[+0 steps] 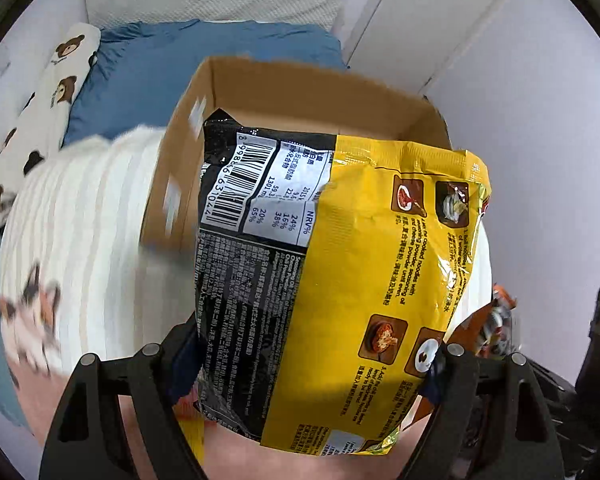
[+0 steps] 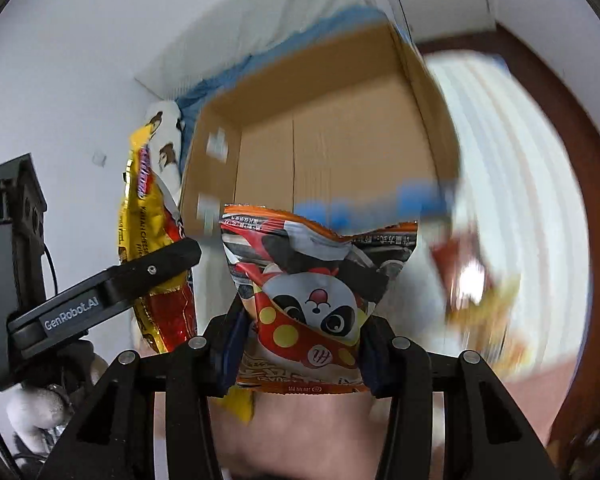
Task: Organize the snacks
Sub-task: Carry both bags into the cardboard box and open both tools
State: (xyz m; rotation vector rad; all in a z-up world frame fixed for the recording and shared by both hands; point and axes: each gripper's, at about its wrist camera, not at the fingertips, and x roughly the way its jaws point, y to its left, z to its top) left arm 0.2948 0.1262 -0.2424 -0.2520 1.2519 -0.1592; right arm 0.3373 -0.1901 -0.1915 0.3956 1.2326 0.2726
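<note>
White walls [image 1: 540, 120] and a white door [image 1: 432, 12] stand behind a bed [image 1: 220, 52] with blue sheet, bear-print pillow [image 1: 60, 76] and striped white blanket [image 1: 84, 216].

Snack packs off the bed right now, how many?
2: yellow pack in the left gripper, panda pack in the right gripper. Blurred packs lie on the bed.

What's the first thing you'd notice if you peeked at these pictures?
A big yellow and black noodle packet fills the left view, clamped in the left tongs. In the right view, an orange packet with a cartoon panda sits pinched in the right tongs. Behind both stands an open cardboard box on the bed.
</note>
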